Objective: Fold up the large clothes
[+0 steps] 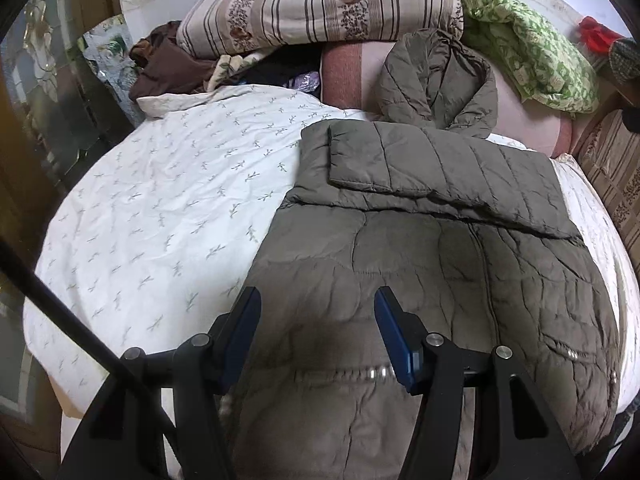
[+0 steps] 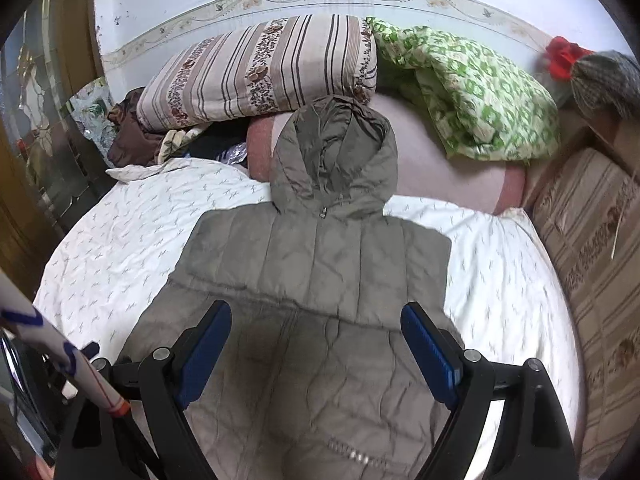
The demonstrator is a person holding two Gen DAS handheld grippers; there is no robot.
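Across the centre and lower half of both views lies the olive-grey quilted hooded puffer coat [image 2: 320, 264], flat on the white leaf-print bedsheet [image 1: 160, 208], hood twd the top of frame against the pink bolster [image 2: 432, 160], w/ a striped floral pillow [image 2: 260, 68] and green-patterned quilt [image 2: 480, 96] stacked behind. Sleeves look already folded in across the chest, forming a neat band, so I'd judge the job mid-way: next is prob. the lengthwise fold, hem up twd the shoulders. That calls for each tong to drop to the hem edge at frame bottom, pinch thick padding firmly, and lift both sides evenly. Left gripper [image 1: 316, 320] hovers over the coat's lower body, fingers spread, nothing between them. Right gripper [image 2: 316, 332] likewise: fingers wide apart above the coat's middle, empty; can't tell if either touches the fabric.
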